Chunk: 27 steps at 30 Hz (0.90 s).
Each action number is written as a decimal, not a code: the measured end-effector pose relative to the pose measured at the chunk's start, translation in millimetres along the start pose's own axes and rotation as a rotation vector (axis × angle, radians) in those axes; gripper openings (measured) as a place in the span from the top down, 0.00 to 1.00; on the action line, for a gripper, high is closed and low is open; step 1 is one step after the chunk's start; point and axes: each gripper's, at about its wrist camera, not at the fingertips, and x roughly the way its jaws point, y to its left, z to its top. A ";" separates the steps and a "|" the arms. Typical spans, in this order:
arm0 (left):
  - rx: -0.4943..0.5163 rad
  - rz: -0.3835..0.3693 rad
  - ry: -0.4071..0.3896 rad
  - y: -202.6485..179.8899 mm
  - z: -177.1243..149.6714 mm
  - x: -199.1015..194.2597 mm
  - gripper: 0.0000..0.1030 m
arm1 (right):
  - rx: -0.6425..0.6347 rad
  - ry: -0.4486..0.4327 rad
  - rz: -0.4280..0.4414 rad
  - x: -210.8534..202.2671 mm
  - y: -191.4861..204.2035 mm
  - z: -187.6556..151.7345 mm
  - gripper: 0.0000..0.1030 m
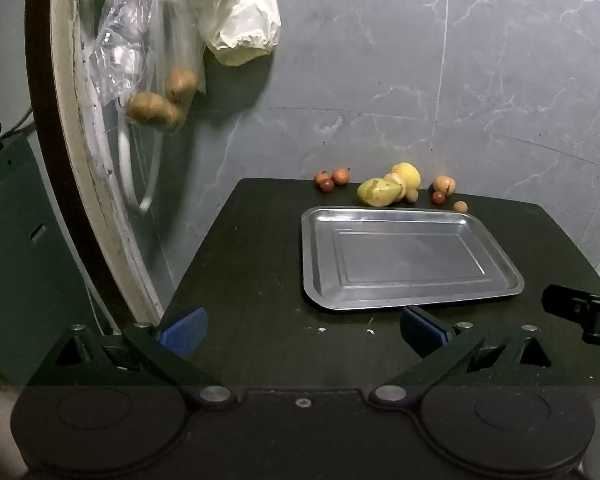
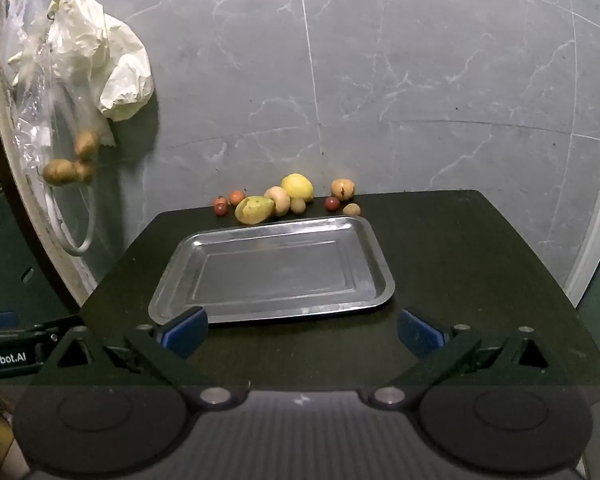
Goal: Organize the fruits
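A bare metal tray (image 1: pixel 316 264) (image 2: pixel 168 292) lies on the dark table. Behind it, along the wall, sit several fruits: a green-yellow mango (image 1: pixel 378 193) (image 2: pixel 253 209), a yellow lemon (image 1: pixel 407 174) (image 2: pixel 298 186), an orange-yellow fruit (image 1: pixel 444 184) (image 2: pixel 343 188), small red fruits (image 1: pixel 327 185) (image 2: pixel 332 203) and small tan ones (image 1: pixel 461 206) (image 2: pixel 351 209). My left gripper (image 1: pixel 304 330) is open at the tray's near edge, its fingers bare. My right gripper (image 2: pixel 302 332) is open too, just short of the tray's near rim. The right gripper's body (image 1: pixel 580 312) shows at the left wrist view's right edge.
Plastic bags (image 1: pixel 220 12) (image 2: pixel 100 64) hang on the wall at left, one holding brown potatoes (image 1: pixel 156 110) (image 2: pixel 66 170). A white curved frame (image 1: pixel 84 160) stands left of the table. The table's left edge (image 1: pixel 204 256) drops off beside it.
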 end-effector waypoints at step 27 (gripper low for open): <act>-0.001 -0.001 0.015 -1.2 -4.1 7.4 0.01 | 0.005 0.013 0.001 5.7 0.5 2.7 0.00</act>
